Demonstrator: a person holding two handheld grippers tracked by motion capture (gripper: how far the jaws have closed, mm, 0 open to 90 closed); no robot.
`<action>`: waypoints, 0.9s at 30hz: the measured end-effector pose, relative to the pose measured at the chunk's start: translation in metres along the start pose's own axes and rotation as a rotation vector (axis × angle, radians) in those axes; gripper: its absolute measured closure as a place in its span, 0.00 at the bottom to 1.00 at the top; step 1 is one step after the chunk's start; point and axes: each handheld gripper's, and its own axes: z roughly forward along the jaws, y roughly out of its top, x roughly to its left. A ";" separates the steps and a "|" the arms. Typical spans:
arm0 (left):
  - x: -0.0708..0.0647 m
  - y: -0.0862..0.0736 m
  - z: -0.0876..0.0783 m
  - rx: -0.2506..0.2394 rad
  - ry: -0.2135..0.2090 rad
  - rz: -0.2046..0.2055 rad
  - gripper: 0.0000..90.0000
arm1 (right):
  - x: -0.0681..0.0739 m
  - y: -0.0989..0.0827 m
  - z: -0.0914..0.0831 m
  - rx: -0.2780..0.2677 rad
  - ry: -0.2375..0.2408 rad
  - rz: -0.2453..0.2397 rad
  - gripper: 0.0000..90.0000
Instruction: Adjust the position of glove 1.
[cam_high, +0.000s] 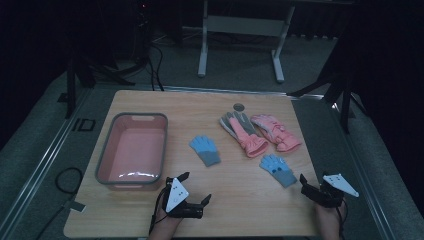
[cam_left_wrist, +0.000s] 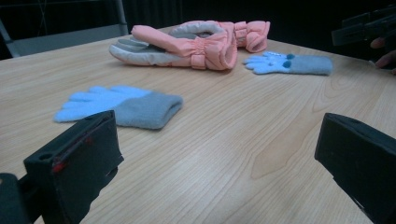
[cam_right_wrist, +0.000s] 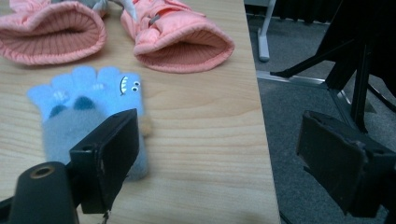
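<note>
I hold 2 grippers low over the near edge of the wooden table (cam_high: 235, 200). My left gripper (cam_high: 194, 189) has its jaws spread wide with nothing between them; in the left gripper view they frame bare wood, and the nearer blue glove (cam_left_wrist: 122, 106) lies flat just beyond them. My right gripper (cam_high: 309, 189) is also wide and empty at the table's right corner, its 1 jaw over the wood and the other out past the edge. The second blue glove (cam_right_wrist: 88, 114), with a small face on it, lies just ahead of that inner jaw. Behind it the 2 pink gloves (cam_right_wrist: 114, 32) lie side by side, cuffs toward me. A pink basin (cam_high: 131, 150) sits at the left.
</note>
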 end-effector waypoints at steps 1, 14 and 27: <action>0.001 0.000 0.000 0.001 -0.007 -0.003 0.00 | 0.000 0.000 0.000 0.005 0.003 -0.003 0.15; 0.002 0.001 0.001 0.021 -0.062 -0.008 0.00 | 0.000 0.028 -0.009 0.124 0.054 -0.043 0.15; 0.002 0.001 0.002 0.055 -0.097 -0.012 0.00 | 0.028 0.079 -0.008 0.083 0.244 -0.027 0.13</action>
